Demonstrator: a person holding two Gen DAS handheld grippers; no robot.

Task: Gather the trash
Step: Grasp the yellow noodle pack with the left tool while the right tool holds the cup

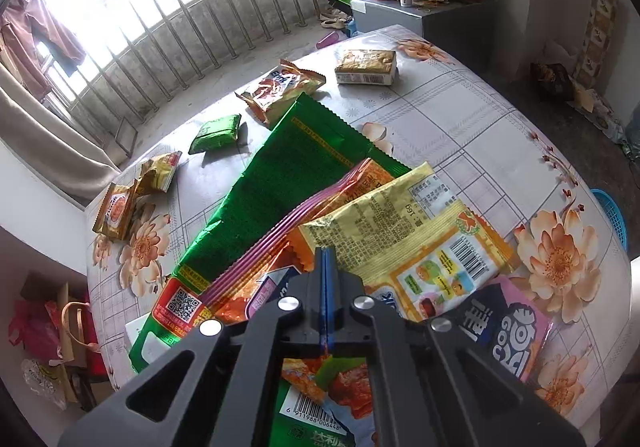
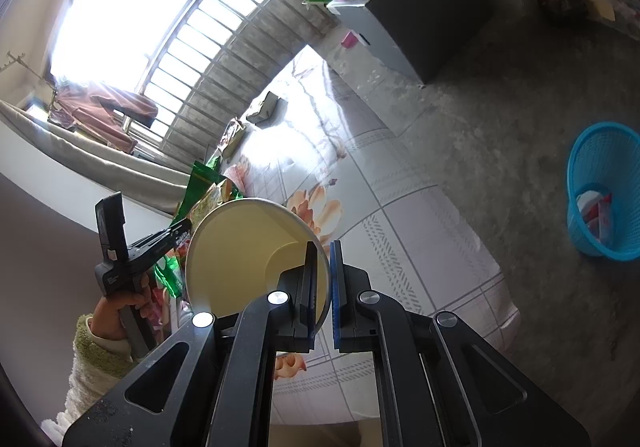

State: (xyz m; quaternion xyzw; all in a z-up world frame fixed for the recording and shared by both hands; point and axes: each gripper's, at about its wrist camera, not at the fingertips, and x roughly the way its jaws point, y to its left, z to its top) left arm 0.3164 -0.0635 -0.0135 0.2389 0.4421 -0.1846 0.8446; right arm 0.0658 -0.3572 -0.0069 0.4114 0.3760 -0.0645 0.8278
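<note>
My left gripper (image 1: pixel 325 253) is shut on a bunch of flat snack wrappers: a big green one (image 1: pixel 288 175), an orange one (image 1: pixel 360 183), a yellow one (image 1: pixel 404 227) and a pink one (image 1: pixel 508 331), held above the flowered table (image 1: pixel 460 119). More wrappers lie on the table: a green pack (image 1: pixel 216 133), an orange bag (image 1: pixel 280 87), a tan pack (image 1: pixel 366 66) and gold wrappers (image 1: pixel 136 195). My right gripper (image 2: pixel 324 259) is shut on the rim of a cream paper bowl (image 2: pixel 248 255), held above the table. The left gripper (image 2: pixel 132 247) shows at the left of the right wrist view.
A blue mesh trash basket (image 2: pixel 604 191) with some trash in it stands on the floor right of the table; its rim shows in the left wrist view (image 1: pixel 612 215). A grey cabinet (image 1: pixel 424 19) with bottles stands behind the table. Bags (image 1: pixel 60 335) sit on the floor at left.
</note>
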